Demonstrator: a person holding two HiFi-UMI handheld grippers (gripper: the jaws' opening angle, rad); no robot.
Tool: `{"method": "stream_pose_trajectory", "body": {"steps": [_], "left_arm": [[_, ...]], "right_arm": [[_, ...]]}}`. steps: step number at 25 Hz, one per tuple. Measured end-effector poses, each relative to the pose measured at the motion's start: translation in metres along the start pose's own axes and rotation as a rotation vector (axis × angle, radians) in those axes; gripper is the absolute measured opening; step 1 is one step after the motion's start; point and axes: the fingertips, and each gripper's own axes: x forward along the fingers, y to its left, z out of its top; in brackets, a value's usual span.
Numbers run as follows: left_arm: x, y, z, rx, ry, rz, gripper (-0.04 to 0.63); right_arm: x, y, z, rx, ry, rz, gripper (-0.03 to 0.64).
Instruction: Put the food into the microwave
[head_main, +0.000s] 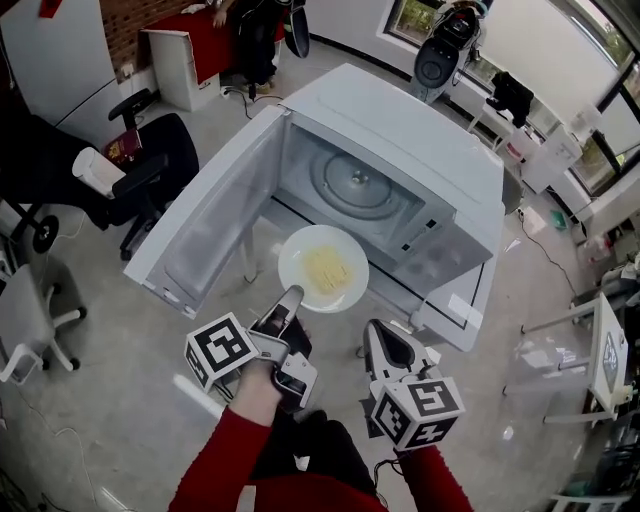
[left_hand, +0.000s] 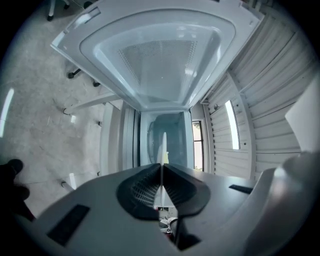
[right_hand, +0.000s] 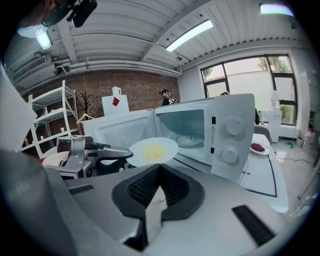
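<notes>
A white plate (head_main: 323, 268) with a small heap of yellow food (head_main: 329, 270) hangs just in front of the open microwave (head_main: 400, 130). My left gripper (head_main: 290, 298) is shut on the plate's near rim. In the left gripper view the plate (left_hand: 163, 145) shows edge-on between the pads of my left gripper (left_hand: 161, 167), with the microwave's cavity (left_hand: 167, 132) straight ahead. The glass turntable (head_main: 358, 183) inside is bare. My right gripper (head_main: 377, 330) is shut on nothing, to the right of the plate and nearer to me. In the right gripper view it (right_hand: 159, 170) faces the plate (right_hand: 152, 150).
The microwave door (head_main: 215, 220) swings out to the left, beside the plate's path. Office chairs (head_main: 150, 170) stand on the floor at left. A small dish of red berries (right_hand: 257, 147) lies on the table (right_hand: 260, 175) right of the microwave. A person stands at the back (head_main: 250, 30).
</notes>
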Motion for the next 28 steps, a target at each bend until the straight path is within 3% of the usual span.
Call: {"method": "stream_pose_trajectory", "body": {"steps": [15, 20, 28], "left_arm": [[0.085, 0.011, 0.032, -0.035, -0.045, -0.086, 0.025], [0.123, 0.008, 0.048, 0.002, -0.025, -0.071, 0.025], [0.183, 0.006, 0.056, -0.008, 0.009, -0.046, 0.025]], "right_arm": [[0.087, -0.031, 0.016, -0.122, 0.039, -0.006, 0.014], [0.110, -0.041, 0.031, -0.152, 0.044, 0.001, 0.014], [0.137, -0.055, 0.044, -0.172, 0.046, -0.009, 0.014]]}}
